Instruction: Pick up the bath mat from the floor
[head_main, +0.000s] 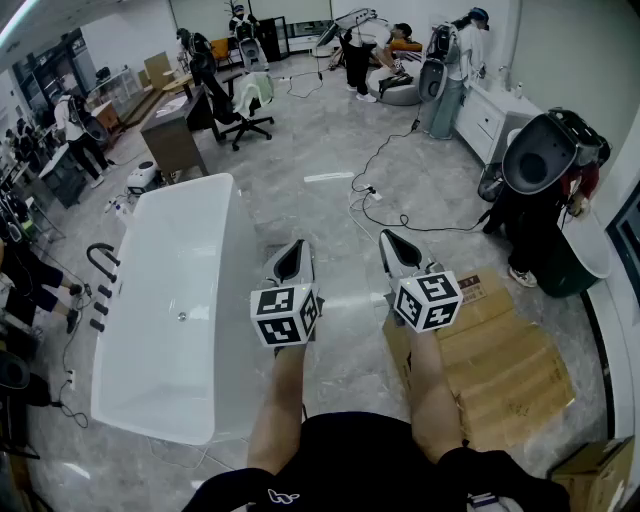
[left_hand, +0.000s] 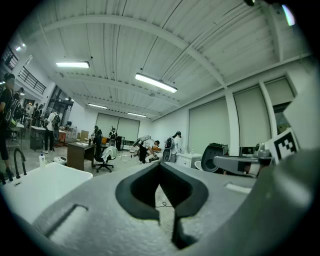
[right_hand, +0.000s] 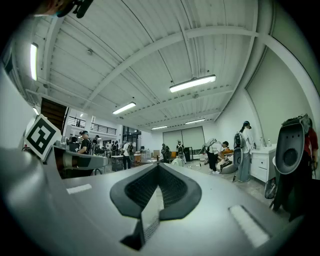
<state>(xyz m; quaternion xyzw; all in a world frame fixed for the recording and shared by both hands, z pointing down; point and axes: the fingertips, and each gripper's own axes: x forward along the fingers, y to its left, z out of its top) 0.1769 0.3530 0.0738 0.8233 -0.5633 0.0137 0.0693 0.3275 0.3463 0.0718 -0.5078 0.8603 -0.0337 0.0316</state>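
Head view: bathtub (head_main: 170, 290), cardboard (head_main: 500, 355) | gripper views: left tool (left_hand: 160, 165), right tool (right_hand: 159, 166) pressed together

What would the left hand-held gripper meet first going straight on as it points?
Nothing near: the left hand-held gripper points over the floor, with the bathtub off to its left. The way looks free as far as shown, though depth is unclear.

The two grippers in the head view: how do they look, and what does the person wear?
Both the left gripper and the right gripper have light grey bodies with black-lined jaws. Each carries a white cube with black square markers. No sleeves cover the forearms; the clothing is black.
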